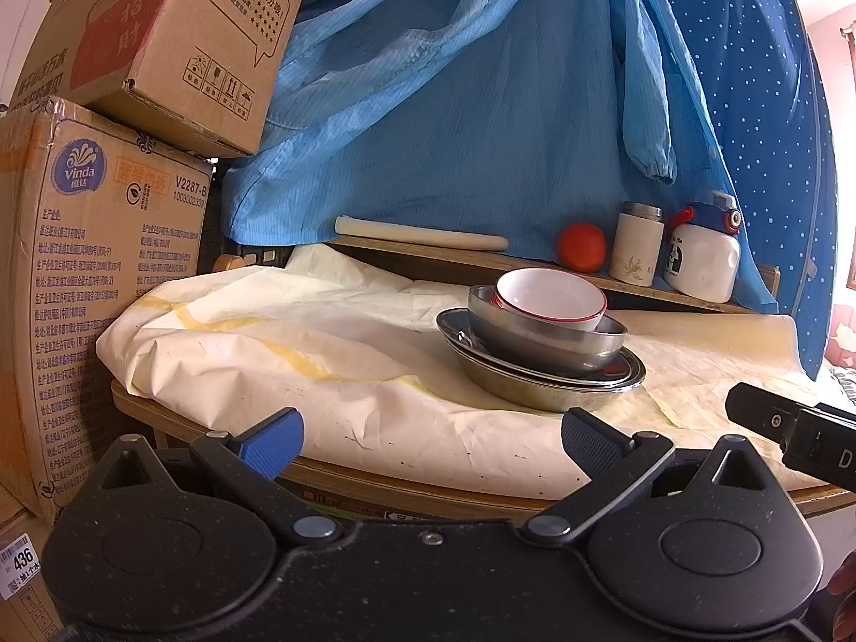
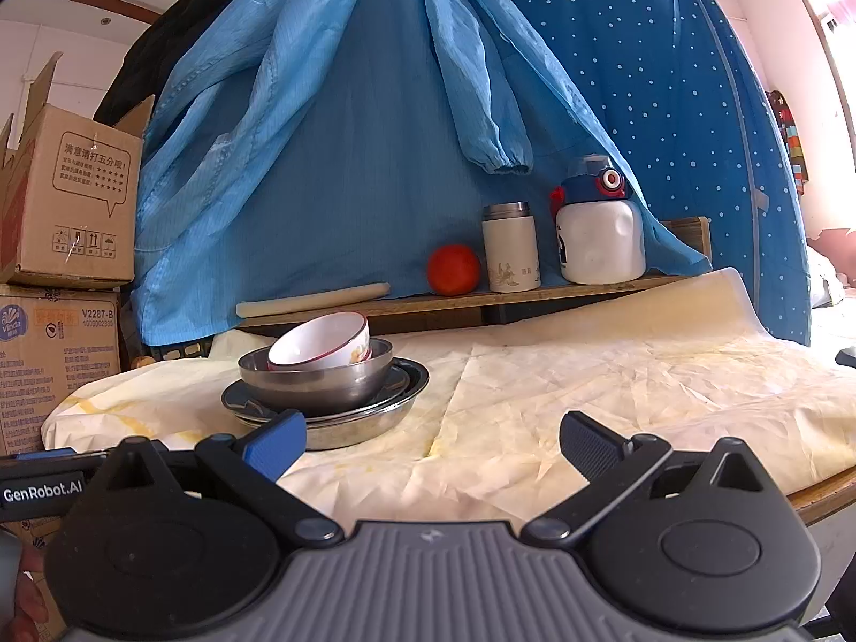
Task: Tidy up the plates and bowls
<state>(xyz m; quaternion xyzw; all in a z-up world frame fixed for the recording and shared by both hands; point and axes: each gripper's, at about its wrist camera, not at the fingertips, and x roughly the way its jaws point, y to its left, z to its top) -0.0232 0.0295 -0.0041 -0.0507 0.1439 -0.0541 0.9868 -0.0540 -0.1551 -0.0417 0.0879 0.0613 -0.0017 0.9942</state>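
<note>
Daylight bright, warm, entering from right edge of both frames; upper right corner blown out to pinkish white in right wrist view; same glare at far right in left wrist view. Steel bowl (image 1: 545, 339) shows soft highlights; soft shadow under plates (image 2: 342, 428) on bench cover (image 2: 588, 401). Strong fisheye bend; boxes (image 1: 96, 278) at left edge curve; black vignette in upper corners. Focus sharp mid-frame; slight softness at borders.

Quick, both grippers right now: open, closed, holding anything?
Left gripper: open, holding nothing, short of the stacked dishes.
Right gripper: open, holding nothing, over the table cover.
</note>
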